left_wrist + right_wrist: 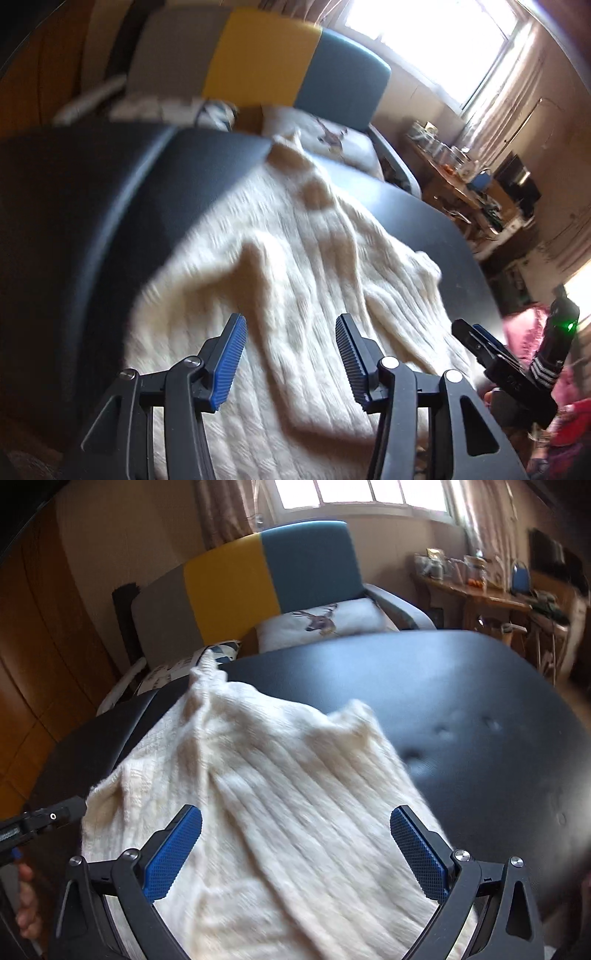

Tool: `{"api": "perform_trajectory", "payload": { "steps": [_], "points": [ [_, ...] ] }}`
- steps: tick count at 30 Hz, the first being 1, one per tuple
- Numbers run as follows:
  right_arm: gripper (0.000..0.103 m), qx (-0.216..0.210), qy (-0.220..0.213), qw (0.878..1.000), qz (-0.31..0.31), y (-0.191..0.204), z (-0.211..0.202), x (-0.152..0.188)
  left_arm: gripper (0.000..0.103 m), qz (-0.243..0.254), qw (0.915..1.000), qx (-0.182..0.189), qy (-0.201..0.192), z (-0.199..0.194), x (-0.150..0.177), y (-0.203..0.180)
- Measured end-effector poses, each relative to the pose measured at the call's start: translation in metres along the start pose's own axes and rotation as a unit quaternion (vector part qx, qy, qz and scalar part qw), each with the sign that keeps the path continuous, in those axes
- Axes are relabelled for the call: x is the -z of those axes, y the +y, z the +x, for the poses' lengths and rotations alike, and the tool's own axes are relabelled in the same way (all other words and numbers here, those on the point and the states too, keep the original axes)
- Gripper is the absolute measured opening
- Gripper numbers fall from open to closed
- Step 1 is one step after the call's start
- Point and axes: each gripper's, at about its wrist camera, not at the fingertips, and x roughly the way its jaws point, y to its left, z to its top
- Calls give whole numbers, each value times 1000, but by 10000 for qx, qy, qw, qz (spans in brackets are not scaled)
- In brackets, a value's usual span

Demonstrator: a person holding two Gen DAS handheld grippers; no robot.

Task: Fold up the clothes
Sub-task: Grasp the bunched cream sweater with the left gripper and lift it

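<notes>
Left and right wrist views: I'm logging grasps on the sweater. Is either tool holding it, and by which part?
Nothing is held. Both the left tool and the right tool stand open above the cream sweater, pads clear of the knit.

- No text, label, brand or number can be read in either wrist view.
- The black body of the right claw (pixel 517 373), seen at the edge of the left wrist view, carries small pale marks, too blurred to read as letters or digits.
- The white cushion (pixel 325 622) on the armchair bears a printed deer picture, with no lettering visible.
- The patterned cushion (pixel 177 668) beside it shows blue and dark shapes; whether any are letters cannot be told.
- Items on the far wooden side table (pixel 480 590) are too small and blurred for any label to be read.
</notes>
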Motion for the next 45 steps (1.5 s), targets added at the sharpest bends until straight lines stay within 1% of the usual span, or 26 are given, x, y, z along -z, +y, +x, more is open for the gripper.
{"api": "perform_trajectory", "payload": {
  "steps": [1, 2, 5, 7, 9, 11, 12, 13, 15, 16, 18, 19, 20, 22, 23, 24, 27, 30, 32, 33, 36, 39, 42, 43, 44, 45],
  "points": [
    [103, -3, 4, 10000, -3, -7, -4, 4, 51, -149, 9996, 218, 138, -2, 5, 5],
    [103, -7, 9, 10000, -55, -10, -9, 7, 51, -188, 9990, 330, 247, -5, 10, 8],
    [98, -94, 54, 9998, -164, -20, -20, 16, 51, -132, 9970, 493, 579, -4, 26, 7],
    [97, -203, 87, 9996, -150, -26, -28, 24, 52, -273, 9917, 786, 978, -2, 38, 7],
    [97, -350, 160, 9991, -193, -27, -33, 30, 52, -202, 9878, 809, 1316, 4, 51, -2],
    [91, -342, 258, 9984, -356, -24, -34, 37, 53, 73, 9864, 775, 1448, 5, 59, -13],
    [83, -291, 316, 9980, -457, -22, -33, 41, 53, 211, 9862, 763, 1452, 3, 62, -18],
    [76, -162, 380, 9976, -550, -20, -29, 45, 55, 363, 9862, 850, 1377, -2, 64, -25],
    [41, 80, 511, 9961, -708, -17, -22, 52, 58, 706, 9838, 761, 1461, -14, 61, -38],
    [38, 104, 574, 9960, -677, -18, -18, 54, 60, 895, 9829, 680, 1459, -19, 60, -43],
    [39, -107, 540, 9972, -513, -19, -16, 55, 61, 1287, 9806, 512, 1390, -27, 60, -50],
    [41, -230, 542, 9973, -440, -18, -15, 53, 61, 1470, 9786, 398, 1387, -31, 61, -50],
    [44, -354, 535, 9972, -395, -15, -14, 51, 61, 1592, 9779, 374, 1305, -28, 63, -53],
    [59, -336, 509, 9967, -534, -6, -11, 47, 61, 1668, 9779, 496, 1160, -14, 64, -61],
    [63, -295, 518, 9962, -636, 0, -9, 45, 61, 1637, 9779, 616, 1142, -13, 61, -64],
    [71, -254, 536, 9957, -705, 3, -5, 44, 61, 1617, 9775, 719, 1146, -14, 59, -68],
    [72, -94, 626, 9945, -839, 8, 4, 45, 61, 1654, 9764, 877, 1074, -14, 54, -76],
    [72, 53, 759, 9931, -887, 4, 13, 50, 61, 1759, 9747, 805, 1119, -10, 59, -85],
    [72, 55, 763, 9936, -830, -3, 16, 54, 59, 1855, 9729, 678, 1203, -4, 65, -88],
    [69, 28, 756, 9939, -806, -6, 16, 53, 59, 1870, 9728, 622, 1219, -2, 67, -88],
    [57, 34, 734, 9944, -761, -9, 15, 48, 59, 1772, 9753, 441, 1241, -1, 65, -81],
    [57, -46, 734, 9960, -504, -17, 16, 40, 54, 1523, 9801, 498, 1173, -7, 57, -70],
    [57, -161, 683, 9969, -349, -20, 12, 32, 53, 1348, 9840, 640, 977, -20, 45, -59],
    [58, -280, 593, 9974, -305, -18, 8, 29, 54, 1265, 9842, 771, 970, -22, 40, -56],
    [64, -398, 503, 9976, -260, -16, 3, 26, 55, 1167, 9838, 936, 990, -24, 35, -52],
    [77, -517, 413, 9976, -215, -14, -1, 23, 55, 1119, 9835, 992, 1022, -23, 30, -52]
  ]
}}
